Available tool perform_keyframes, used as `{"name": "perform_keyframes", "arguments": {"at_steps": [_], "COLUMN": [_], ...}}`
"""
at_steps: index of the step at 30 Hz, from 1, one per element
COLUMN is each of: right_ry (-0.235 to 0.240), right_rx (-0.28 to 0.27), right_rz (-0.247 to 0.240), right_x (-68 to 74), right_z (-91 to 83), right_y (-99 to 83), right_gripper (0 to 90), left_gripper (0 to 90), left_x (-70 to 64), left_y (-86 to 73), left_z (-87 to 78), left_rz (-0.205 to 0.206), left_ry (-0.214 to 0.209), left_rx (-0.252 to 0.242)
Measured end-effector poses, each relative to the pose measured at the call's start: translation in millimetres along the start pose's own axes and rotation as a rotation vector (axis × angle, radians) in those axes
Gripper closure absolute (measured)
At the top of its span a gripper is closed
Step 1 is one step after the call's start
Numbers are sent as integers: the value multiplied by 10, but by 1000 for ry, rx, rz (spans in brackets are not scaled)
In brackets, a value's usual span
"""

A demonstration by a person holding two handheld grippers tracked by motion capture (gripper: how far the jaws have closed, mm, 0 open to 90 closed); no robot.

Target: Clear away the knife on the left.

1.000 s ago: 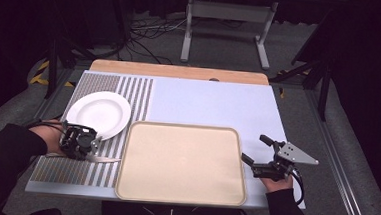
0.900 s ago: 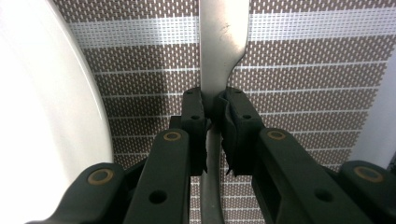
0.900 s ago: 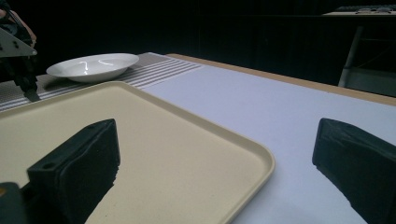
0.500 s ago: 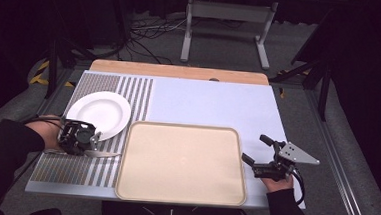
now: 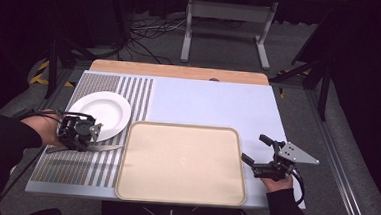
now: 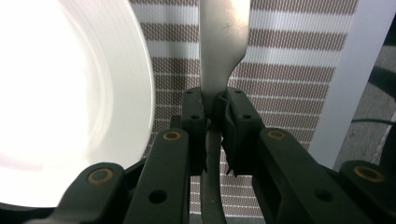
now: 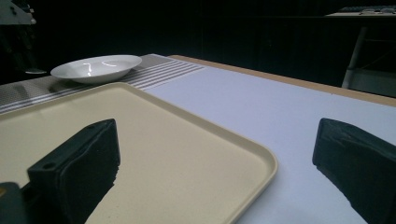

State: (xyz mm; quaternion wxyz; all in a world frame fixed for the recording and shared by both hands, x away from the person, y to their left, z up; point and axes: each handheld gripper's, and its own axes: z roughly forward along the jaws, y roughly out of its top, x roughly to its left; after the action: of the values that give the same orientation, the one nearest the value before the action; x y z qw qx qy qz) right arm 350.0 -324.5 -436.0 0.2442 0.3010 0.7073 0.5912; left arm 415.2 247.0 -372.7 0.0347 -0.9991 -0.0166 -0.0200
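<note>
A silver table knife [image 5: 108, 146] lies across the striped placemat [image 5: 74, 173], just in front of a white plate [image 5: 100, 109]. My left gripper [image 5: 87, 142] is shut on the knife's middle. In the left gripper view the jaws pinch the knife [image 6: 222, 42] at its narrow neck, with the plate [image 6: 60, 93] to their left. A beige tray [image 5: 183, 159] sits at the table's front centre. My right gripper [image 5: 252, 147] stands open with nothing in it by the tray's right edge. In its own view the tray's corner [image 7: 261, 161] lies between the jaws, with the plate [image 7: 95, 67] far off.
The pale table top [image 5: 213, 104] stretches behind and to the right of the tray. A wooden strip [image 5: 180, 72] runs along the far edge. Cables and a metal stand [image 5: 223, 29] are on the floor beyond.
My left gripper has shifted slightly toward the plate with the knife in its jaws. The right gripper has stayed where it was.
</note>
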Motion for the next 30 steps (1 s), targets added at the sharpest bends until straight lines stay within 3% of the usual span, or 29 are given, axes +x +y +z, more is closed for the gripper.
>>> {"name": "perform_keyframes", "arguments": {"at_steps": [4,6,8,14,16,20,21,23,27,30], "right_ry": [3,2,3,1,0,3,1,0,2,3], "right_rx": [2,1,1,0,-2,-3,-5,-6,-9,-9], "right_rz": [-3,-1,-1,-2,-1,-4,-6,0,4,2], "right_x": [-1,1,-2,0,-1,-1,-2,-1,-4,0], "right_z": [6,2,3,-3,-4,-4,-5,-11,-16,-14], "right_y": [-1,0,-1,2,3,5,5,8,9,11], "right_gripper": [13,13,13,13,13,13,13,13,13,13], "left_gripper": [803,803,802,802,803,802,802,801,801,800], "left_x": [8,15,30,78,66,91,91,77,61,42], "left_y": [80,100,138,286,337,428,451,502,570,642], "left_z": [-80,-105,-137,-170,-180,-231,-248,-291,-340,-363], "left_rz": [-48,-48,-57,-154,-160,-195,-208,-240,-249,-278], "left_ry": [-24,-27,-36,-109,-96,-115,-102,-115,-135,-140], "left_rx": [-20,-16,-43,-36,-39,-56,-71,-129,-176,-187]}}
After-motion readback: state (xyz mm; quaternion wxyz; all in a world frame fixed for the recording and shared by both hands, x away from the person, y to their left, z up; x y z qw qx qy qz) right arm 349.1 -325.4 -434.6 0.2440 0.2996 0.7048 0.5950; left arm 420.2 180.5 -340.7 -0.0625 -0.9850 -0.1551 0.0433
